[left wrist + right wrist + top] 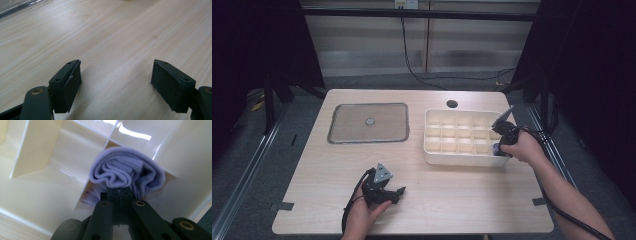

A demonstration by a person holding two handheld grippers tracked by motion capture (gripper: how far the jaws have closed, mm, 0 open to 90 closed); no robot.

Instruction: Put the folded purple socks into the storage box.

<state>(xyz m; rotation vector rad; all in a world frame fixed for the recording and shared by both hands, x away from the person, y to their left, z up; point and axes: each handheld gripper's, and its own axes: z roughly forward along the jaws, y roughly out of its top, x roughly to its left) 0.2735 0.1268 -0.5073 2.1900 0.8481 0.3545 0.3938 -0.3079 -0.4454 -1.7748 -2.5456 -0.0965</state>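
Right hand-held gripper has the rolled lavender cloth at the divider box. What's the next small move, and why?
Probably ease it a little deeper, then open. The right hand-held gripper is shut on the rolled lavender cloth, which sits at a near-corner cell of the cream divider box and partly overlaps a divider wall. Releasing now might leave it perched on that wall. The left hand-held gripper rests open on the table.

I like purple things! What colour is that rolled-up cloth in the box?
Pale lilac: the rolled soft cloth shows best in the right gripper view.
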